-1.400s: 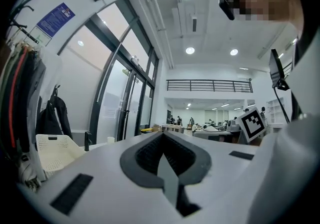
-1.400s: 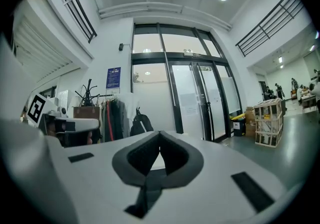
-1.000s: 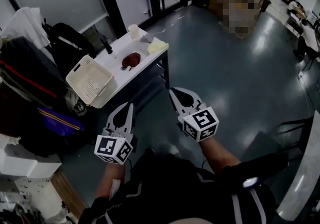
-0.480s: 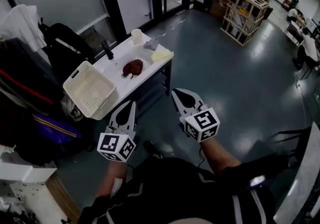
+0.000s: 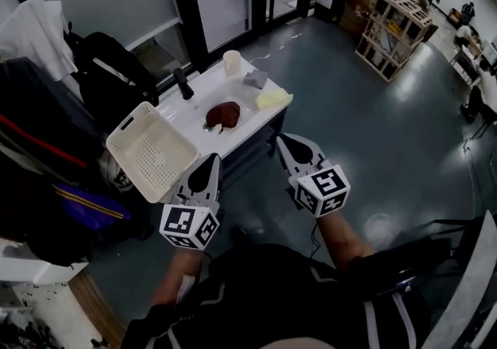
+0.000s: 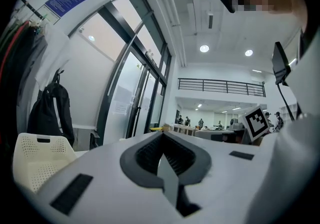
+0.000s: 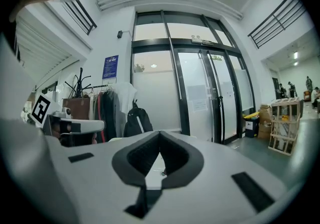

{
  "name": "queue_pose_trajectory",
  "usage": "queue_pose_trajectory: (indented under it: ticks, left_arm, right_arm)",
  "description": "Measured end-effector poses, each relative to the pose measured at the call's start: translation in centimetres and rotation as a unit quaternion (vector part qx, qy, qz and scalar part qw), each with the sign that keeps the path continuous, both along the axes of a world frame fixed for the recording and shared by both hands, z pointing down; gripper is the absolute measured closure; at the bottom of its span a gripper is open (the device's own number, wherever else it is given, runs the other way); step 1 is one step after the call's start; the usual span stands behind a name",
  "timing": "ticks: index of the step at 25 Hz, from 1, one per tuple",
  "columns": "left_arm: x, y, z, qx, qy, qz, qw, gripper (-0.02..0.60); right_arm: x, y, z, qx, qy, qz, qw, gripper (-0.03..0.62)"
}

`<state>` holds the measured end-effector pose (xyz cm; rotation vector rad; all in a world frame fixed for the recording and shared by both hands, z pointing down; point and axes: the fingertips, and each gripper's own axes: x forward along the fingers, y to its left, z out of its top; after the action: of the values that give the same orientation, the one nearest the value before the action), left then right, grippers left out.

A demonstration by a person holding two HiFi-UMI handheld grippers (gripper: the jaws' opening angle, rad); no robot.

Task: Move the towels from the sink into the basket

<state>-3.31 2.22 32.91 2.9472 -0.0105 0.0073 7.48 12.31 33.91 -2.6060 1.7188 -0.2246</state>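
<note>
Grey floor (image 5: 388,130) lies open right of the sink (image 5: 200,92) edge.

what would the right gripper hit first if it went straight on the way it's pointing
Most likely the sink table, whose near edge lies just ahead of the shut right gripper. Depth is unclear; it might clear the top instead.

I hold my white left gripper (image 5: 212,162) and white right gripper (image 5: 284,141) out ahead of my body, side by side and apart, both pointing roughly level. Each has its jaws closed together on nothing. My left forearm (image 5: 175,281) and right forearm (image 5: 342,242) extend behind them.
</note>
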Motion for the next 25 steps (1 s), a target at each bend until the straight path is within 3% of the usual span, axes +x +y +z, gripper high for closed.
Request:
queue_pose_trajectory:
  ticks: [13,18,25]
  left_arm:
    - [3.7,-7.8,1.0,-0.038,0.003,-0.02,0.9991,0.58]
    - [6.2,-9.0,1.8,-0.034,-0.015,-0.035,0.9987,0.58]
    - [11.7,-10.0,2.5,-0.028,-0.029,-0.065,0.9971,0.58]
  right_arm:
    - [7.0,-6.3,1.6,-0.038,0.015,0.021,0.999,0.591]
    - [11.0,-7.4,3.5,-0.047,0.005,0.015,0.999,0.586]
    - [17.3,-9.5,5.3,-0.056,-0.012,-0.011,0.998,0.513]
